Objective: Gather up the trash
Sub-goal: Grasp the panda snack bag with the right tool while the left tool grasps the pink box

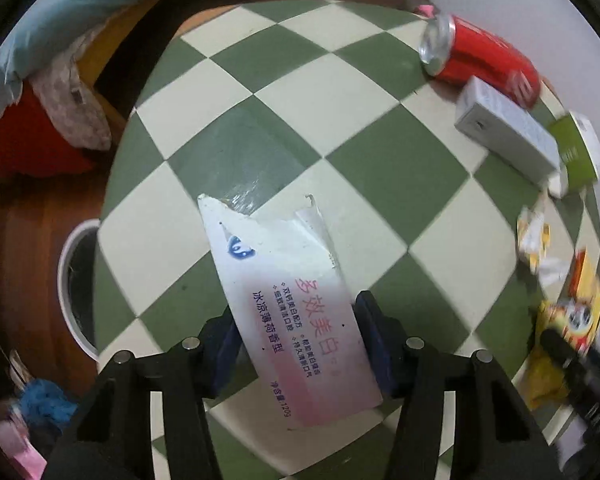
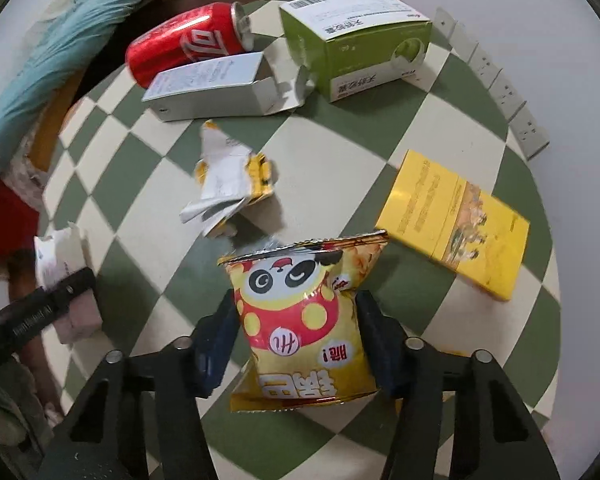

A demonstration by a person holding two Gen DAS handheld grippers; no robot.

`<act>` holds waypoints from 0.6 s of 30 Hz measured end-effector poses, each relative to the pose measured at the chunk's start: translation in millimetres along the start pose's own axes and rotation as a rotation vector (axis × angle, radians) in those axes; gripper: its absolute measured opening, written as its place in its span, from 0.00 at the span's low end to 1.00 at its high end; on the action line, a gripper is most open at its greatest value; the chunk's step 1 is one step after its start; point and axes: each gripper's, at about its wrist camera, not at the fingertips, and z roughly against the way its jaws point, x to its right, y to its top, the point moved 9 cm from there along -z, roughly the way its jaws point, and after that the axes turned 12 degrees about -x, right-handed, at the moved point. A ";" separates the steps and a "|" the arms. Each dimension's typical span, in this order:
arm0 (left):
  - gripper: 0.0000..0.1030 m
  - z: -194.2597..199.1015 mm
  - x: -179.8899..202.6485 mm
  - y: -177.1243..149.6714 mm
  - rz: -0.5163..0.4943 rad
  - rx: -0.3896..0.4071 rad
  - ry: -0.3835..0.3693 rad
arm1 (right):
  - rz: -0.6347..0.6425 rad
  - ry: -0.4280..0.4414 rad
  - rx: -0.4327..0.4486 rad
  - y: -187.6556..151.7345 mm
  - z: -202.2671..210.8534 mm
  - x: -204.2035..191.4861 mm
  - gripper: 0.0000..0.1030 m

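Note:
My left gripper [image 1: 300, 340] is shut on a white and pink toothpaste box [image 1: 292, 300] whose far end is torn open. It is held over the green and cream checkered table [image 1: 364, 156]. My right gripper [image 2: 298, 336] is shut on a yellow snack bag [image 2: 300, 312] with a panda face, its open top pointing away from me. In the left wrist view the snack bag [image 1: 576, 308] shows at the right edge. A white-rimmed bin [image 1: 63, 272] stands below the table's left edge.
On the table lie a red cola can [image 2: 180, 44], an open grey carton [image 2: 212, 88], a green box [image 2: 360, 40], a crumpled yellow and white wrapper [image 2: 228, 184] and a flat yellow box [image 2: 456, 220]. White power strips [image 2: 496, 84] line the wall. Bedding [image 2: 60, 52] lies to the left.

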 end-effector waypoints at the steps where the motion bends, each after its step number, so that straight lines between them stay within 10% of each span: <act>1: 0.50 1.7 0.1 -10.0 -0.029 -0.002 0.000 | -0.001 0.038 -0.019 -6.5 -0.9 -2.2 0.55; 18: 0.51 -6.4 9.9 -57.9 -0.081 -0.025 -0.012 | 0.085 0.010 -0.084 -35.3 -15.1 -31.3 0.57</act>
